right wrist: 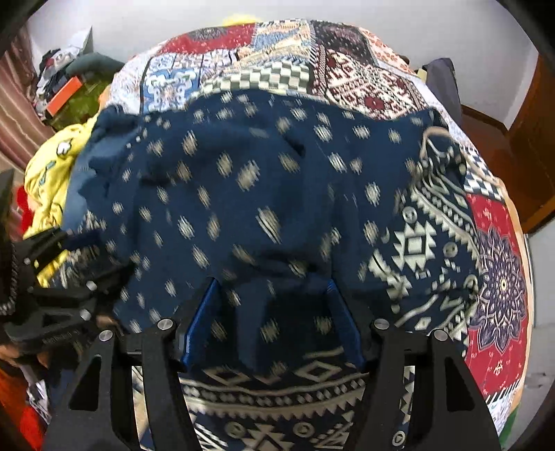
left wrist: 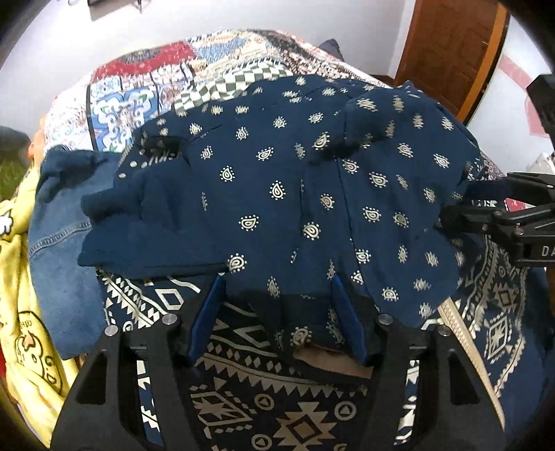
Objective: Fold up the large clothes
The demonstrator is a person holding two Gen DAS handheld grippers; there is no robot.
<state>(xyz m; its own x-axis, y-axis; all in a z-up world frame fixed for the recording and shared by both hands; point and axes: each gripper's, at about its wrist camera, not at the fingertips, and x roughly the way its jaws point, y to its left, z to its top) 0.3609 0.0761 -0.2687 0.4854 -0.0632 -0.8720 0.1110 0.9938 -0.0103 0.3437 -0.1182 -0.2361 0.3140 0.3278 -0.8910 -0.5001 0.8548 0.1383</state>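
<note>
Blurring hides the shirt's [right wrist: 242, 194] print in the right view; both grippers, left [left wrist: 277, 295] and right [right wrist: 274, 298], stand open over its hem. Jeans [left wrist: 62, 243] lie beside.

A patchwork-covered bed [left wrist: 145, 86] stands against a white wall [left wrist: 242, 17], with a brown wooden door [left wrist: 447, 48] at upper right.
</note>
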